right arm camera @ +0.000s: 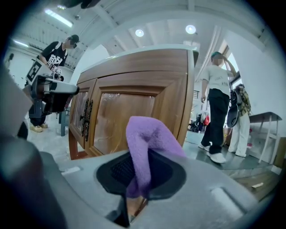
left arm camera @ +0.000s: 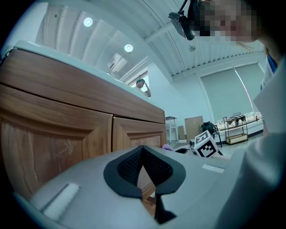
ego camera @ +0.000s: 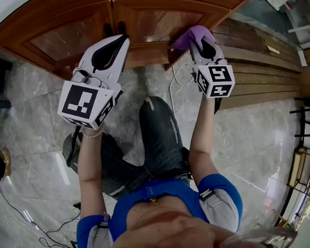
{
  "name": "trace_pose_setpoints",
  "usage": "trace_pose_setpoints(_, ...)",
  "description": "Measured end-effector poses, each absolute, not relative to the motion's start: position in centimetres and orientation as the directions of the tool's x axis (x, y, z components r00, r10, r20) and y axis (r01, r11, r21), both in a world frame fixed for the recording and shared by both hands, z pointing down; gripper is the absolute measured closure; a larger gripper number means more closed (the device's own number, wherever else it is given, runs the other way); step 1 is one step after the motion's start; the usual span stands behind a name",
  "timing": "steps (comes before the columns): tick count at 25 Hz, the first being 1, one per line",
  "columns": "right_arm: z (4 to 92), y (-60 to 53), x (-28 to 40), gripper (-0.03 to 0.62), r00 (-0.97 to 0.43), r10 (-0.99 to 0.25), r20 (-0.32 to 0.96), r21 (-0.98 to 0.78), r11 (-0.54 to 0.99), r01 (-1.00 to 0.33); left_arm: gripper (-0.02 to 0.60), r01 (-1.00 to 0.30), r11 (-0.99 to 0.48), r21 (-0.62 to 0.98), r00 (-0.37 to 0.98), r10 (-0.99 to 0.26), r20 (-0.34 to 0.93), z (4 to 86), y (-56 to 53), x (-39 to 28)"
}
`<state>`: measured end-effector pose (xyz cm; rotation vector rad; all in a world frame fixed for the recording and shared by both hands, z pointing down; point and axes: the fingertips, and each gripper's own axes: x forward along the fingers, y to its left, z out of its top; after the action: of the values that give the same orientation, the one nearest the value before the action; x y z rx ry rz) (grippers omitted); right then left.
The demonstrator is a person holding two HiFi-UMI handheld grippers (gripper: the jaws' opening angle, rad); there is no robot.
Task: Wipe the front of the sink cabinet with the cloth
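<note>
The purple cloth [right arm camera: 149, 138] is clamped in the right hand-held gripper [ego camera: 202, 42], just at the right door of the sink cabinet [ego camera: 71, 39]. The left hand-held gripper [ego camera: 114, 44] is held closed and empty near the cabinet's door handles [ego camera: 114, 28]. Only a fold appears to be gripped, so drag on the wood could pull it free and let plastic scrape the door.

Purple cloth [right arm camera: 149, 138] (soft, folded over), held upright, just before wooden sink cabinet [ego camera: 71, 39], closed right door
</note>
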<state>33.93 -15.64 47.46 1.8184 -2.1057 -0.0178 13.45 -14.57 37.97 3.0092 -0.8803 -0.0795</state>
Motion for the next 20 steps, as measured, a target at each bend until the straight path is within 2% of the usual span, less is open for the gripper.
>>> trace_pose_setpoints(10, 47.9, -15.6, 33.9, 0.536, -0.121, -0.967, 0.226, 0.231, 0.174, -0.957, 0.581, -0.540, -0.841, 0.020, 0.840, -0.541, -0.040, 38.0, -15.0, 13.6)
trace_pose_setpoints(20, 53.7, -15.6, 34.1, 0.536, -0.108, -0.934, 0.341, 0.207, 0.187, -0.960, 0.581, -0.550, -0.835, 0.020, 0.834, -0.551, -0.023, 38.8, -15.2, 13.3)
